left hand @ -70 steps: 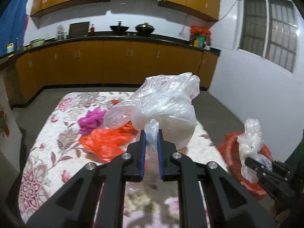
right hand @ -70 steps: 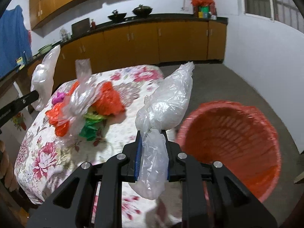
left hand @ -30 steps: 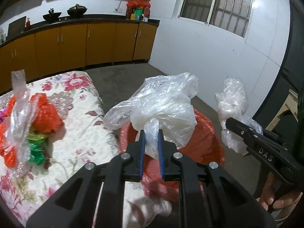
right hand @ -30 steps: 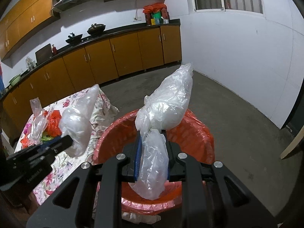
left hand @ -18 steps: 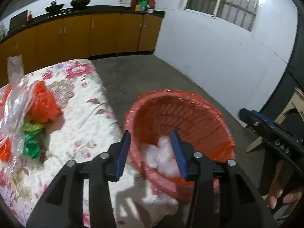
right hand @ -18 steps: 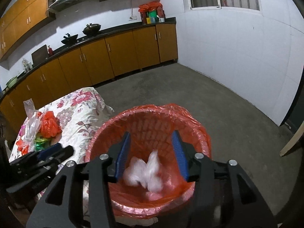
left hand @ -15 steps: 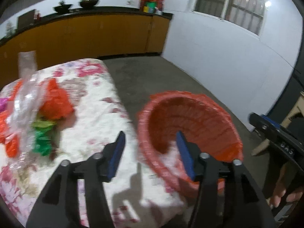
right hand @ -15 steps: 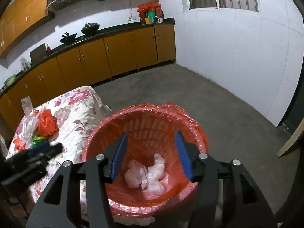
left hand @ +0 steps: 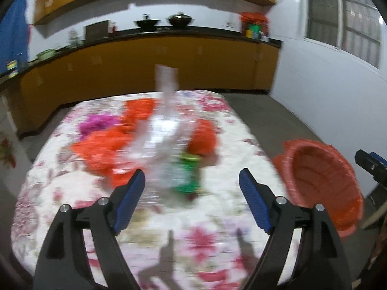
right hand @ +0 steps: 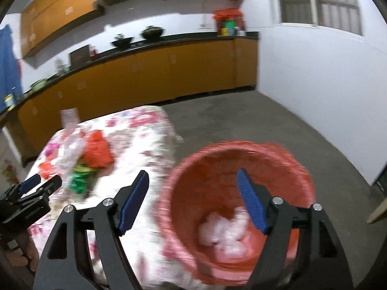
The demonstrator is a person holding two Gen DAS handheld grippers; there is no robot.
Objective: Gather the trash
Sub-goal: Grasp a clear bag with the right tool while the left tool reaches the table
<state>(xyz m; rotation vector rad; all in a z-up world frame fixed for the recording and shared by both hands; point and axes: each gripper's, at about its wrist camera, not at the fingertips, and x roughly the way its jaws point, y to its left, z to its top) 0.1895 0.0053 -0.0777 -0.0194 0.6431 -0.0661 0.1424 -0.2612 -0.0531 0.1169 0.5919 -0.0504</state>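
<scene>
Right wrist: crinkly white bags (right hand: 223, 233) fill round red basket (right hand: 300, 176).

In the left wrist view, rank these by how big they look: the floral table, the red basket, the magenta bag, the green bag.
1. floral table
2. red basket
3 and 4. green bag and magenta bag look alike; blur and the magenta bag's greater distance make it unsure.

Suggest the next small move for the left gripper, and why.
Probably ease the left gripper forward and down onto the clear bag in the pile on the table. Its jaws are opening with nothing between them, the white bags already lie in the bin, and that bag lies straight ahead.
</scene>
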